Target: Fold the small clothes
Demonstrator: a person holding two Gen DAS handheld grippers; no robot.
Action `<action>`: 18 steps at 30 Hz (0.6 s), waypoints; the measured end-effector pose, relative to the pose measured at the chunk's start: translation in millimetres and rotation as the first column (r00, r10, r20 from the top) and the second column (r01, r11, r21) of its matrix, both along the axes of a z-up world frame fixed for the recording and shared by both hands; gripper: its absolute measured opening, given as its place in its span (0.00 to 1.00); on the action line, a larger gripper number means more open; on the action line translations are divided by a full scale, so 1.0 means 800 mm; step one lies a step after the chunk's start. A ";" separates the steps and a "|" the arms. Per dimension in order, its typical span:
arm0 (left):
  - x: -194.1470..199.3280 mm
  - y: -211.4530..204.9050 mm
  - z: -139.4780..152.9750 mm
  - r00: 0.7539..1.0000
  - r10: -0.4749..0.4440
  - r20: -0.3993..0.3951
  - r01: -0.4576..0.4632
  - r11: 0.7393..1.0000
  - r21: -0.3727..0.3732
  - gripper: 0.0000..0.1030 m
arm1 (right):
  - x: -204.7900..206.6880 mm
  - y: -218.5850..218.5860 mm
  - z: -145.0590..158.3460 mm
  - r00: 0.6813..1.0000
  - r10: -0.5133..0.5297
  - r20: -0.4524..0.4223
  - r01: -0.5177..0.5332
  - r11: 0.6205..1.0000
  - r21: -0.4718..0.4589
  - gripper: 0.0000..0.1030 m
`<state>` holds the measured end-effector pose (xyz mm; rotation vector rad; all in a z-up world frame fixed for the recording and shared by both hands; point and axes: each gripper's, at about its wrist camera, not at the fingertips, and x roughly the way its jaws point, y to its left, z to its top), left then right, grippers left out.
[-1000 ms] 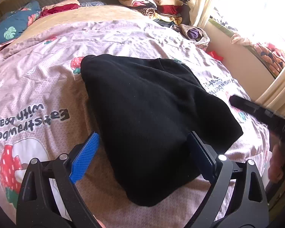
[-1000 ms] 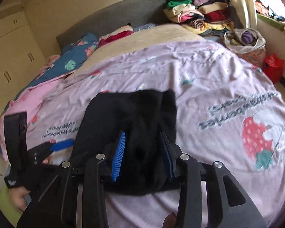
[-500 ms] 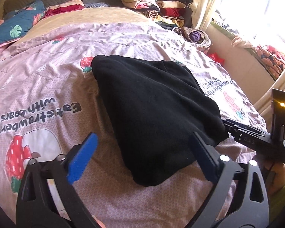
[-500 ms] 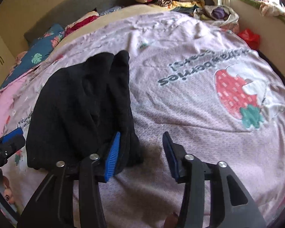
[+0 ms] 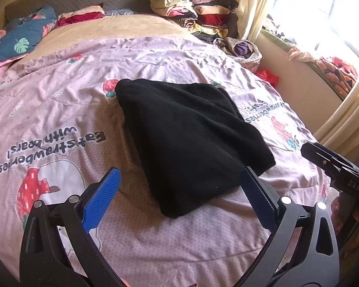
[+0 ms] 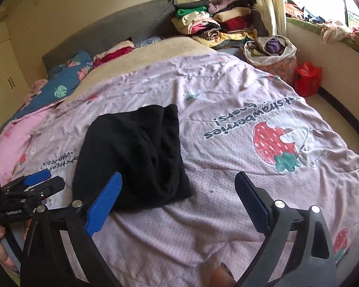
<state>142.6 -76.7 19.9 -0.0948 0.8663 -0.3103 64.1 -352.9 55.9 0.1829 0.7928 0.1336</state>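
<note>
A black garment (image 5: 189, 141) lies folded in a thick bundle on the pink strawberry-print quilt (image 5: 59, 110); it also shows in the right wrist view (image 6: 134, 157). My left gripper (image 5: 179, 189) is open and empty, just short of the bundle's near corner. My right gripper (image 6: 179, 191) is open and empty, its left finger beside the bundle's near edge, apart from it. The right gripper's body shows at the right edge of the left wrist view (image 5: 335, 167). The left gripper shows at the left edge of the right wrist view (image 6: 28, 191).
A stack of folded clothes (image 6: 215, 24) sits at the bed's far right corner. A basket of clothes (image 6: 272, 55) and a red bag (image 6: 307, 79) stand on the floor beside the bed. Pillows and a blue floral blanket (image 6: 59, 88) lie at the grey headboard.
My right gripper has let go of the black garment, opened wide and pulled back. My left gripper has also drawn back from the bundle. The garment now lies free on the quilt.
</note>
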 end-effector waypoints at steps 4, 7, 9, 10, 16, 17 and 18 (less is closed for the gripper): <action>-0.011 0.001 0.010 1.000 -0.005 0.011 0.005 1.000 -0.008 0.91 | -0.022 0.005 0.015 1.000 0.005 0.031 -0.005 1.000 0.001 0.94; -0.022 0.003 0.017 1.000 -0.012 0.022 0.012 1.000 -0.007 0.91 | -0.037 0.009 0.023 0.999 0.017 0.043 -0.016 1.000 -0.002 0.95; -0.032 0.005 0.020 0.999 -0.017 0.031 0.017 1.000 -0.005 0.91 | -0.050 0.014 0.028 0.998 0.025 0.055 -0.025 1.000 -0.005 0.96; -0.036 0.005 0.021 0.999 -0.019 0.032 0.019 1.000 -0.004 0.91 | -0.055 0.016 0.030 0.998 0.028 0.059 -0.028 1.000 -0.004 0.96; -0.067 0.009 0.024 0.998 -0.028 0.055 0.028 1.000 0.003 0.91 | -0.093 0.031 0.041 0.995 0.044 0.087 -0.043 0.999 -0.010 0.96; -0.072 0.010 0.023 0.998 -0.031 0.056 0.031 1.000 0.002 0.91 | -0.097 0.033 0.041 0.995 0.044 0.090 -0.044 0.999 -0.012 0.96; -0.077 0.010 0.022 0.998 -0.035 0.057 0.035 0.999 0.002 0.91 | -0.104 0.035 0.042 0.994 0.045 0.097 -0.044 0.999 -0.014 0.96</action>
